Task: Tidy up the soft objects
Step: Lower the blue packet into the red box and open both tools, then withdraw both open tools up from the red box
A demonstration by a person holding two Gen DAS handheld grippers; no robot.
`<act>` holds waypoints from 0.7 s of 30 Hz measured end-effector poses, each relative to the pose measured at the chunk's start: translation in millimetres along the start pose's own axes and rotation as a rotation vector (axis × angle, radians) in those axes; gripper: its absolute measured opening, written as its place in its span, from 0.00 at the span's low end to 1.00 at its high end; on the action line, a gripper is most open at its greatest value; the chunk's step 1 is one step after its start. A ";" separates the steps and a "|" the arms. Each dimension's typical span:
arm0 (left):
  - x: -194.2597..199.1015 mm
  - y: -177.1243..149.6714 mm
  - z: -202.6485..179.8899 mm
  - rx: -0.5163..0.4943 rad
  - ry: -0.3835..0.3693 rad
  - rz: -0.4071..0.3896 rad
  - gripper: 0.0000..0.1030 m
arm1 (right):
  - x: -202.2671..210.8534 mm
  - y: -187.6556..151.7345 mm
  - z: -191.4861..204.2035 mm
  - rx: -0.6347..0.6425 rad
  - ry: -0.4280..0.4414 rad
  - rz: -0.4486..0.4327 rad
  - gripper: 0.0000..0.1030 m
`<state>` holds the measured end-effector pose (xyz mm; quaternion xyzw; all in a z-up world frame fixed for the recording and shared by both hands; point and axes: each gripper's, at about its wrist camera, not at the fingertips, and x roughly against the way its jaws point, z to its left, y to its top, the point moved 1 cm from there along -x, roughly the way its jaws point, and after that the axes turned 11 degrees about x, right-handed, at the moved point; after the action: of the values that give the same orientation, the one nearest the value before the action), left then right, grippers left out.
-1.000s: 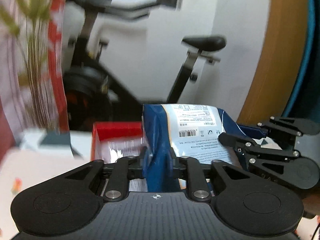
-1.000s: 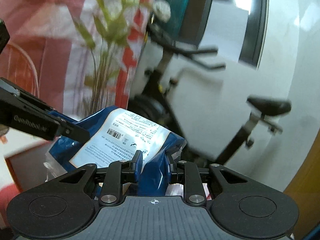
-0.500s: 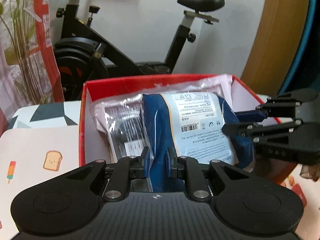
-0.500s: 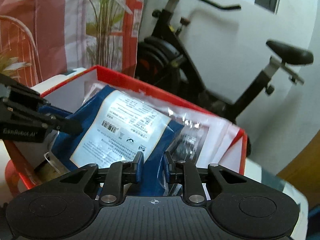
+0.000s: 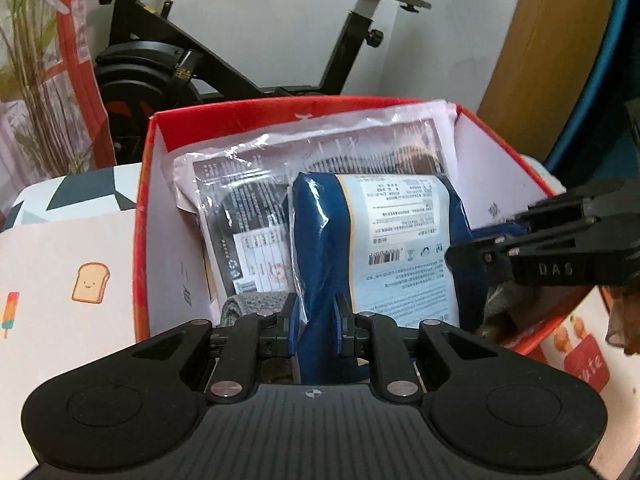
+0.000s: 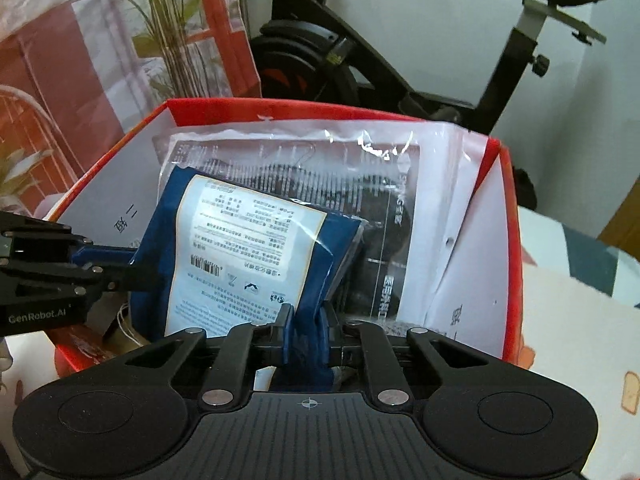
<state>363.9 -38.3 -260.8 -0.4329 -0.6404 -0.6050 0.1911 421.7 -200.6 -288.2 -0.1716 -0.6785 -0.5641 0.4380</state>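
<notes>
While both point steeply down into the red box (image 5: 149, 216), left gripper (image 5: 316, 322) clenches and right gripper (image 6: 305, 330) is closing on the blue packet (image 5: 384, 248).

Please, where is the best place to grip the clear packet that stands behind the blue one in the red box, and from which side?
Probably its top edge, from above. The clear packet stands almost upright against the red box's back wall, and the blue packet covers its lower front, so only the thin upper edge is free for the fingers.
</notes>
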 end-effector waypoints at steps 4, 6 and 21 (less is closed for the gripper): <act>-1.0 -3.0 -1.1 -0.003 0.000 0.008 0.18 | -1.9 -2.3 -2.4 -0.018 0.010 0.018 0.12; 2.1 -2.8 -0.8 -0.001 0.000 -0.001 0.18 | -3.2 -2.7 -3.5 -0.033 0.012 0.021 0.13; 77.9 -2.6 -18.8 -0.026 0.041 -0.244 0.86 | 62.3 -1.1 17.5 0.021 -0.151 -0.174 0.87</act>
<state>313.6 -30.5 -198.9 -0.3418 -0.6763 -0.6408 0.1235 379.2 -201.2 -239.4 -0.1496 -0.7279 -0.5782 0.3369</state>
